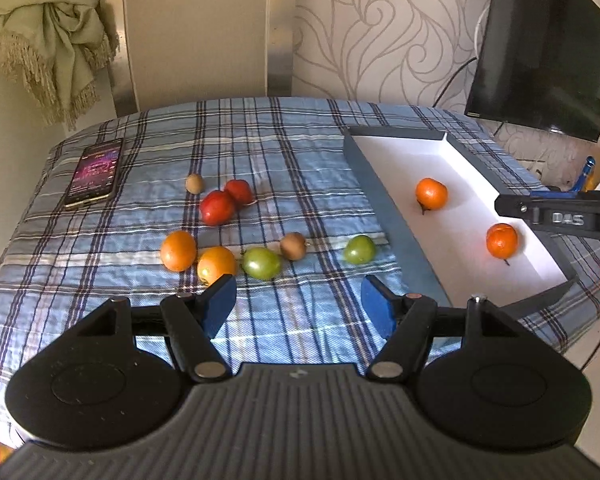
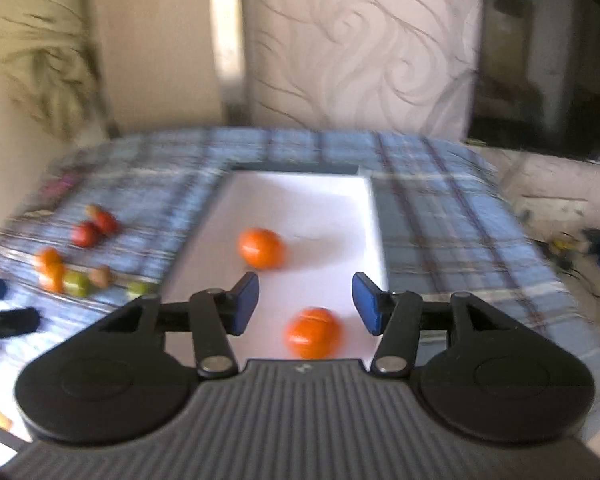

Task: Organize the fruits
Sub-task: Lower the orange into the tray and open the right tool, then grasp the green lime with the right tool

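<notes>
On the plaid-covered counter (image 1: 300, 152), loose fruits are being seen spread out to the left of a shallow box (image 1: 396, 240) with a white inside. Two red fruits (image 1: 217, 208) are lying touching each other, and a small brown fruit (image 1: 194, 183) is lying just beside them, on the far side. Nearer to the camera, two orange fruits (image 1: 178, 251) are lying side by side, and next to them a green fruit (image 1: 262, 263), a brown fruit (image 1: 293, 245) and a second green fruit (image 1: 359, 249) are being shown in a loose row. A phone (image 1: 95, 173) with a lit screen is lying at the far left of the cloth.

Inside the box, two tangerines are resting on the white floor, well apart: the far tangerine (image 2: 261, 248) is lying near the middle, and the near tangerine (image 2: 312, 333) is lying low between the blue pads of the right gripper (image 2: 305, 304). The jaws of this gripper are being held apart and the pads are not pressing on the fruit; this view is blurred.

The left gripper (image 1: 299, 306) is being held over the cloth, in front of the row of fruits, with its jaws wide apart and nothing between them. A television (image 1: 540, 48) is standing at the far right.
</notes>
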{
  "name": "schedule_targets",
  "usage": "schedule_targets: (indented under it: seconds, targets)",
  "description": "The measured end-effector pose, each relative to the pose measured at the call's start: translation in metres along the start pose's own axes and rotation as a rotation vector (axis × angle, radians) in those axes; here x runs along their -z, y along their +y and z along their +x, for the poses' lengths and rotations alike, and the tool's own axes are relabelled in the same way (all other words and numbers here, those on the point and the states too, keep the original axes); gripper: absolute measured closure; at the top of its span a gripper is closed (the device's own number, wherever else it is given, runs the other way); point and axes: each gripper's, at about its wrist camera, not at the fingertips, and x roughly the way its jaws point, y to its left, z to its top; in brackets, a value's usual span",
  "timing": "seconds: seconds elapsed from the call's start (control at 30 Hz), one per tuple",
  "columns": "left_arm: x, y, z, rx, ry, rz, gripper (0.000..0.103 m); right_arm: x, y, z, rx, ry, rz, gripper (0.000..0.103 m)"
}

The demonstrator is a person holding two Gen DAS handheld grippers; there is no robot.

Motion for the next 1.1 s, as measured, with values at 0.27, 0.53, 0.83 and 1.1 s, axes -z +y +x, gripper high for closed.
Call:
schedule_targets:
  seconds: [0.27, 0.53, 0.83, 1.1]
  targets:
    - [-0.003, 0.033, -0.001, -0.060, -0.015, -0.022, 0.029, 0.002, 0.074, -0.005, -0.270, 0.043, -0.035, 0.052]
    - [-0.001, 0.072, 0.003, -0.076, 0.002, -0.037, 0.030, 0.010, 0.111, 0.025, -0.247, 0.150, -0.035, 0.058]
    - [-0.005, 0.079, 0.018, 0.019, 0.025, 0.049, 0.030, 0.011, 0.127, 0.045, -0.056, 0.152, -0.075, 0.067]
    - [-0.006, 0.089, 0.032, 0.106, 0.054, 0.089, 0.031, 0.006, 0.143, 0.062, 0.054, 0.165, -0.143, 0.068]
